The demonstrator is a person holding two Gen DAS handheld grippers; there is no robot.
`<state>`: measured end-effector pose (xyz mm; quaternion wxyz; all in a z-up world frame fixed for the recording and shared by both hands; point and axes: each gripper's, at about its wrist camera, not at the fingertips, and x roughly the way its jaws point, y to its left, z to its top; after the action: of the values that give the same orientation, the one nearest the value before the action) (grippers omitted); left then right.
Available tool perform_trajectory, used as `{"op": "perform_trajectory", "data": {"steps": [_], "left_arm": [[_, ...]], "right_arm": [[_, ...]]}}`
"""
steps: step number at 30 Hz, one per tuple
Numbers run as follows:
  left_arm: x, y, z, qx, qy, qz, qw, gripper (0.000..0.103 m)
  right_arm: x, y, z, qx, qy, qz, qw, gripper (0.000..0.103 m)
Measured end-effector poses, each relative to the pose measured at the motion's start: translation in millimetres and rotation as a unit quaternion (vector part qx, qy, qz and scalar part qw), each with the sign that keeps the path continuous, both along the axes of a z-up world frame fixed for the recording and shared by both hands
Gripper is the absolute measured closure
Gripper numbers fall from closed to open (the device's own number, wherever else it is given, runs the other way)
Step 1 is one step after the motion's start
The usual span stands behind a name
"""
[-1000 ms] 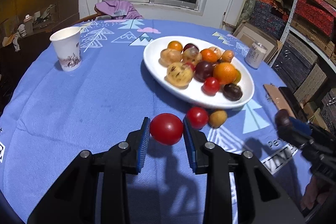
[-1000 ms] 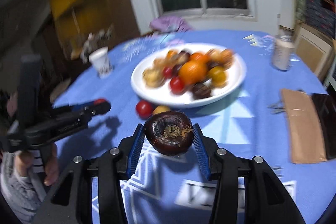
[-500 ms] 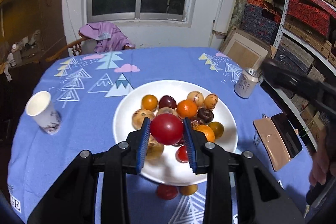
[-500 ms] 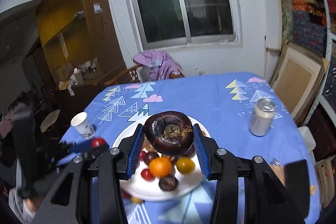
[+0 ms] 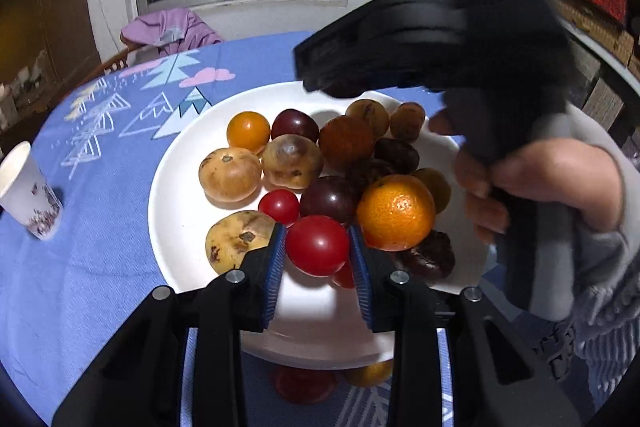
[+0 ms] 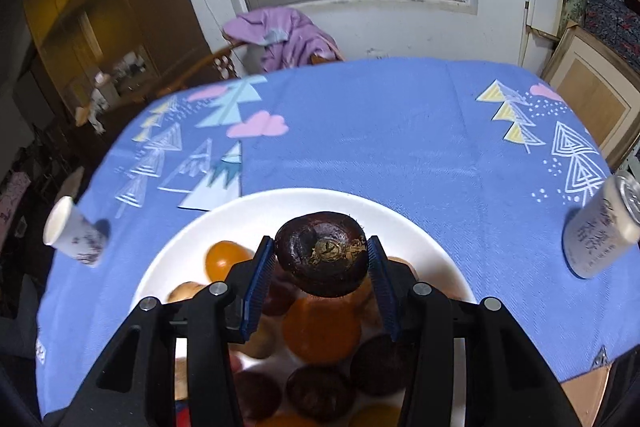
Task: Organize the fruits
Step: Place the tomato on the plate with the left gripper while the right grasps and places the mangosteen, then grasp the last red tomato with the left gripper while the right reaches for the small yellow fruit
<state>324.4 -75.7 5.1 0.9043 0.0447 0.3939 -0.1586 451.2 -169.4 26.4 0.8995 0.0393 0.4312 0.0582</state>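
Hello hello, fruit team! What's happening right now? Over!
Left gripper jaws shut on red tomato. Right gripper jaws shut on dark fruit. Both above white plate. Plate crowded.

We note a blue tablecloth (image 6: pixel 380 131) printed with white, yellow and pale-blue triangle trees and pink clouds. White oval plate (image 5: pixel 172 211): red round tomato (image 5: pixel 317 245), bright orange mandarin (image 5: pixel 395 213), dark maroon plum (image 5: pixel 329 197), brown-speckled tan fruit (image 5: pixel 230 174).

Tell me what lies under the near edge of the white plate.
In the left wrist view, a red fruit and a yellow-orange fruit lie on the blue tablecloth, partly tucked under the white plate. The plate's rim and the gripper arms cover their upper parts.
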Motion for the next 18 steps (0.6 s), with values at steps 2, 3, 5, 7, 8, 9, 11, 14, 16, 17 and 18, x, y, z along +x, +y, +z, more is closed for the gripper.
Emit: {"op": "perform_trajectory", "data": {"steps": [2,3,5,7,8,9,11,14,16,17,18], "left_arm": [[-2,-2,-1,0.002,-0.006,0.002,1.0,0.072],[-2,-2,-2,-0.003,-0.007,0.003,1.0,0.07],[-2,1,-2,-0.021,-0.004,0.001,0.9998,0.064],[-3,2,-1,-0.022,-0.007,0.003,0.9997,0.057],[-4,1,1,-0.023,-0.009,0.004,0.9997,0.055],[-6,1,2,-0.028,-0.012,0.004,0.9995,0.046],[-9,2,5,-0.033,-0.016,0.008,0.9993,0.03],[-17,6,12,-0.03,-0.029,0.023,0.9989,0.027],[-21,10,15,-0.035,-0.03,0.029,0.9985,0.027],[-25,13,18,-0.036,-0.033,0.035,0.9982,0.027],[-29,17,21,-0.037,-0.037,0.04,0.9978,0.027]], "right_arm": [[5,2,-7,-0.006,0.004,0.001,1.0,0.055],[6,3,-7,-0.01,0.003,0.002,1.0,0.055],[6,5,-8,-0.016,0.002,0.001,1.0,0.055],[5,7,-8,-0.016,0.002,0.003,1.0,0.053],[4,7,-7,-0.015,0.001,0.005,1.0,0.051],[2,6,-5,-0.014,-0.003,0.003,1.0,0.051],[-3,1,0,-0.01,-0.011,-0.003,1.0,0.05],[-20,-7,14,0.004,-0.025,-0.007,1.0,0.05],[-38,-10,25,0.006,-0.04,-0.004,0.999,0.05],[-46,-12,29,0.006,-0.047,-0.004,0.999,0.05],[-56,-14,34,0.007,-0.054,-0.004,0.999,0.05]]}}
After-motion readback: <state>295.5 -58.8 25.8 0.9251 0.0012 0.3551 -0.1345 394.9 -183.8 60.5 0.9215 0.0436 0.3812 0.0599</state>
